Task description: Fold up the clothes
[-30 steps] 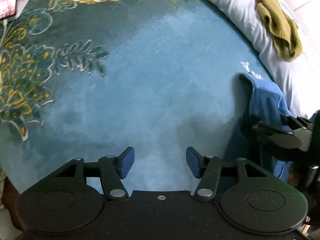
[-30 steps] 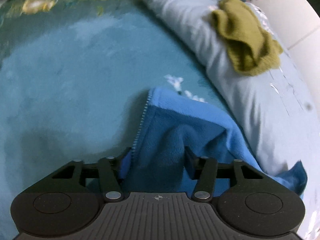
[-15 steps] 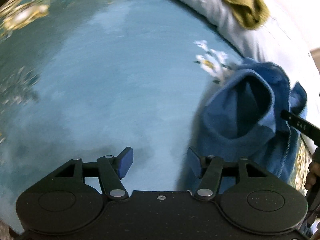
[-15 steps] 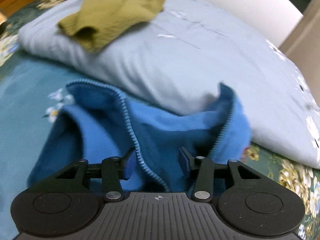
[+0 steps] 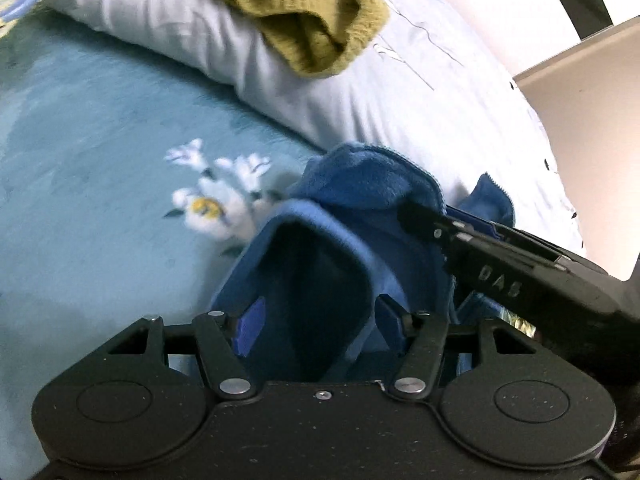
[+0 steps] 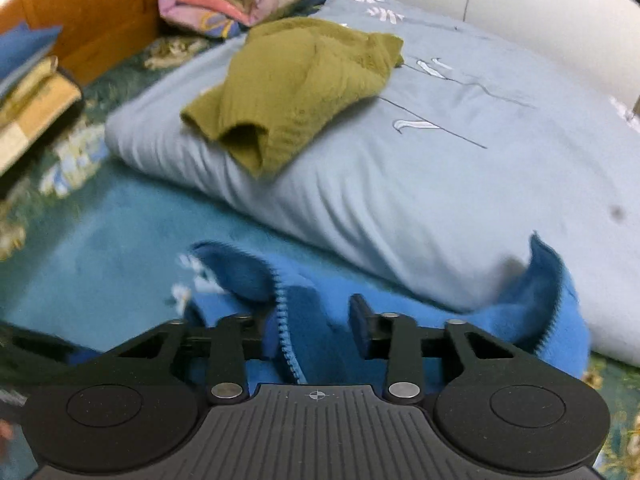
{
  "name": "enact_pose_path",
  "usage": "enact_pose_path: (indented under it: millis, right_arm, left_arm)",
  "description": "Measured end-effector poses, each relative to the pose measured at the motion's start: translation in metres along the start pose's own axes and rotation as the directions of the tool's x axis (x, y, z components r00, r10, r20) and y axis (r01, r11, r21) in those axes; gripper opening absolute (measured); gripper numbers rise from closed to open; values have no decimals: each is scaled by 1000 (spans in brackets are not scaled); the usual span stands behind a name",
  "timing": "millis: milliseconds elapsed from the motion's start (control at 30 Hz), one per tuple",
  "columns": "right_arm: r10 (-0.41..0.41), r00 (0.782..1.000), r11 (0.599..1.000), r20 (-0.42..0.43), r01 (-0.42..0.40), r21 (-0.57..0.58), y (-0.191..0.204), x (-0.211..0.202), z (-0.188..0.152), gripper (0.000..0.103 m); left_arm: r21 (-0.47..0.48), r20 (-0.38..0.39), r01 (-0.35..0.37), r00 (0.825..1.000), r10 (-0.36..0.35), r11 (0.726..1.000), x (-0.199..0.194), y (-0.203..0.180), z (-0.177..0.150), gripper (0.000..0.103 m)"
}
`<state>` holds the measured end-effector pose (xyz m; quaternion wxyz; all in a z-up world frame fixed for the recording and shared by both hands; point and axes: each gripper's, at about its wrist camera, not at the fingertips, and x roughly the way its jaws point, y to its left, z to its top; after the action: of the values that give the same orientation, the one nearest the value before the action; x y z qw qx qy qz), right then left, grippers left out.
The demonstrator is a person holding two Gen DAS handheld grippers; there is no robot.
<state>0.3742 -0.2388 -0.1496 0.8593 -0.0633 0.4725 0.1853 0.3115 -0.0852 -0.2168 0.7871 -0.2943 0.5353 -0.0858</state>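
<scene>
The left claw (image 5: 318,326) is black plastic with 2 big round discs at its base. Each finger arm has shiny silver pins, and 1 small screw sits in the middle. The pads (image 5: 251,327) on its fingertips are blue. The right claw (image 6: 316,332) looks the same, but its middle plate is grey with straight ridges and a little cross mark. From the side, white letters "DAS" show on it.
</scene>
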Motion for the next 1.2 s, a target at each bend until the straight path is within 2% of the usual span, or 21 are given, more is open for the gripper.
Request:
enact_pose_path:
  millis: [33,167,233,300,367,400,433,467,567,633,733,833,933,1000,1067,1100,1133,1200]
  right_arm:
    - [26,1000,999,-7,-25,26,-5,2,4,11]
    - [128,992,970,-7,-123,210,-36,2,7,9]
    - [171,985,934,20,-169,316,-54,-2,2,9]
    - [218,974,880,56,-221,421,-71,-7,-4,9]
    - [252,963,814,97,-265,516,-85,-12,-12,9]
    - [271,955,777,118,-289,559,-91,-12,-16,9]
    - [292,946,738,142,-318,595,-96,-12,-20,9]
    - [308,937,702,164,-340,626,-99,-11,-23,9]
    - [345,913,611,217,-394,686,-106,-9,-31,9]
    - [360,901,580,244,-421,697,-108,-6,-31,9]
    - [383,886,558,261,-448,699,-111,7,-22,9]
    - [387,894,574,227,-426,699,-115,31,-10,9]
    - [346,933,640,101,-314,702,-113,65,1,9]
    - [321,947,694,29,-256,673,-107,80,6,9]
    - [309,951,741,-11,-234,630,-99,85,11,10]
    - [303,953,756,-15,-231,613,-97,82,12,14]
    - [300,954,766,-16,-232,599,-95,78,12,15]
    - [296,955,782,-16,-233,578,-93,69,11,26]
  left_arm:
    - [-10,1,2,1000,-2,1000,4,0,3,58]
    - [-110,12,63,998,-62,992,15,9,10,55]
    - [-175,32,97,995,-93,980,19,17,12,55]
    - [-240,57,110,993,-100,964,23,23,14,54]
    - [-311,89,147,988,-126,939,25,29,16,47]
    - [-333,105,157,986,-129,930,26,30,17,35]
    - [-342,119,154,986,-120,927,26,30,18,17]
    - [-341,132,149,985,-110,928,24,28,21,10]
    - [-276,178,162,977,-115,947,10,20,33,7]
    - [-221,187,160,975,-119,962,1,17,46,6]
    - [-154,175,137,978,-109,978,-3,21,65,6]
    - [-141,137,95,988,-75,986,7,33,83,6]
    - [-143,54,50,998,-42,989,25,42,94,8]
    - [-108,31,35,999,-32,994,28,40,92,10]
    - [-79,21,42,999,-41,996,24,37,88,26]
    - [-67,20,43,999,-42,997,19,36,85,37]
    - [-52,20,42,999,-41,998,14,36,82,39]
    - [-5,20,18,1000,-17,1000,-3,35,69,43]
